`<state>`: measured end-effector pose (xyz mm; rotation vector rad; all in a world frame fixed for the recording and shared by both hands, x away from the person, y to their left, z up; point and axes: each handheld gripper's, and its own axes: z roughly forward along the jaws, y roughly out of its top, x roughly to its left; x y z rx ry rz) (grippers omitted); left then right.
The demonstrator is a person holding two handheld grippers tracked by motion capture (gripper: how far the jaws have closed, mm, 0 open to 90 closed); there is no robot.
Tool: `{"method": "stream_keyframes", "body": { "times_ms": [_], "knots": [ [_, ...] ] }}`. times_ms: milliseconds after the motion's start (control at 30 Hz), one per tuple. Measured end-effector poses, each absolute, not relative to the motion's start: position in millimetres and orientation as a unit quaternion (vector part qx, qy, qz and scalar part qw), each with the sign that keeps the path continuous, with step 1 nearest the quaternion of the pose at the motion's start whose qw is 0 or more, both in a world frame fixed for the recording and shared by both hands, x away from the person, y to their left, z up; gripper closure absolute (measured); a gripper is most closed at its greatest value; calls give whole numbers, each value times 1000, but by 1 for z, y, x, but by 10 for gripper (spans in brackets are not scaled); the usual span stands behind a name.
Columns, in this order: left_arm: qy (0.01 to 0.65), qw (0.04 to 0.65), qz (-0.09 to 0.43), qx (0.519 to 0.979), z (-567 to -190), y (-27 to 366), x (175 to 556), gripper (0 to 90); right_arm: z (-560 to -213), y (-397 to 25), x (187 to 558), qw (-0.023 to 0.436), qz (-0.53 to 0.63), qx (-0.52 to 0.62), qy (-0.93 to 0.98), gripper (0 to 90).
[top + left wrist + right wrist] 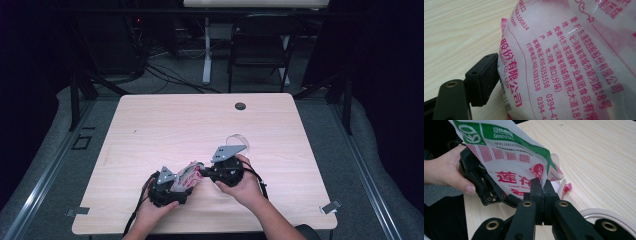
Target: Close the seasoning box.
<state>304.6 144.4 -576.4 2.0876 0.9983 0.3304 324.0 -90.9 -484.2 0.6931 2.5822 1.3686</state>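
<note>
The printed packet (186,176) is held above the near part of the table (165,125). It is clamped by the left gripper (172,190), and its edge is pinched by the closed right gripper (543,188). Probably an opening is being prepared; no tear is seen yet.

A white packet (509,167) printed with red characters and red stripes carries a green band across its top. Both grippers (541,192) are black with grey top plates, over a pale wood-grain tabletop (165,125) with one dark round spot near its far edge.
</note>
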Motion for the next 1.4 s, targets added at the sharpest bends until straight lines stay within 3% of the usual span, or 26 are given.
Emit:
{"method": "stream_keyframes", "body": {
  "times_ms": [1200,1400],
  "knots": [
    [375,358,150,842,-588,134,308,236,-486,-94,319,76,455,236,855,897],
    [385,351,153,840,-589,132,308,158,-487,-94,319,77,451,236,857,896]
  ]
}}
